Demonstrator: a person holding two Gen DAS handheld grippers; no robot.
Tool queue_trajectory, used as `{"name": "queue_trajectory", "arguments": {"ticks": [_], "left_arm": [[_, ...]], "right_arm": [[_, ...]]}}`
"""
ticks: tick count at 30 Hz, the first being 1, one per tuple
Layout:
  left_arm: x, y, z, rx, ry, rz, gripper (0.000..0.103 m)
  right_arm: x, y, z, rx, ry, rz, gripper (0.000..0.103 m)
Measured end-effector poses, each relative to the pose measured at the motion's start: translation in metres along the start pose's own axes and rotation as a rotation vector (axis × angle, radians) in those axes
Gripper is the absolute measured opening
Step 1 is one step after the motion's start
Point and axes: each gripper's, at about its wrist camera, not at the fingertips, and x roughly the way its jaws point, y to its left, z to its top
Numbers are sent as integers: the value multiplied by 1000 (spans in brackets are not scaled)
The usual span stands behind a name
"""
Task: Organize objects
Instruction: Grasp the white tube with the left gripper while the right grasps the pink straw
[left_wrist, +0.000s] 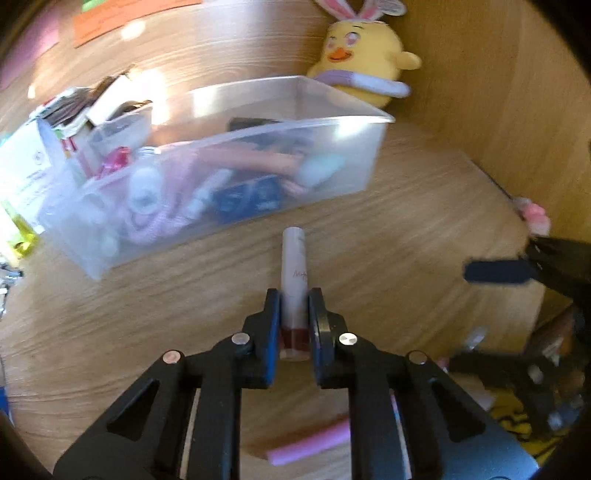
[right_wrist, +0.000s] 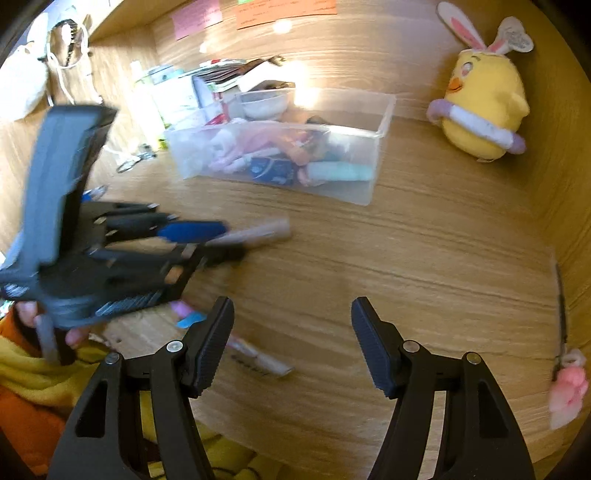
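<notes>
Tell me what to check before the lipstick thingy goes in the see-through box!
1. Left gripper shut on the lip tint tube: ok.
2. Tube straight between the fingers: ok.
3. Clear bin open on top: ok.
4. Room left in the bin, near its right end: ok.
5. Right gripper open, holding nothing, out of the way: ok.
6. Tube lifted off the desk: cannot tell.

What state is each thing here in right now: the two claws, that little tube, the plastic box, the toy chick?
Left gripper: shut on the lip gloss tube.
Lip gloss tube: capped, held above the desk.
Right gripper: open, holding nothing.
Clear bin: lidless, partly filled.
Plush chick: upright near the wall.
</notes>
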Motion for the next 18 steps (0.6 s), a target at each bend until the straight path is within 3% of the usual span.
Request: {"name": "queue_trajectory", "arguments": {"ticks": [2,7,11,15,18], "left_arm": [[-2,12,-2,-32,4,2,14],[-14,35,-16,-96,11,39,14],[-24,50,-27,-139,21,42,14],[-30,56,-35,-156,25,37,14],[-31,57,-37,-145,25,42,14]], "right_arm": [[0,6,-3,-14,-2,52,63],[12,25,-4,-86,28,86,59],[18,34,-6,-140,29,67,46],[19,25,-4,-83,18,50,20],[18,12,-1,-11,7,16,18]]}}
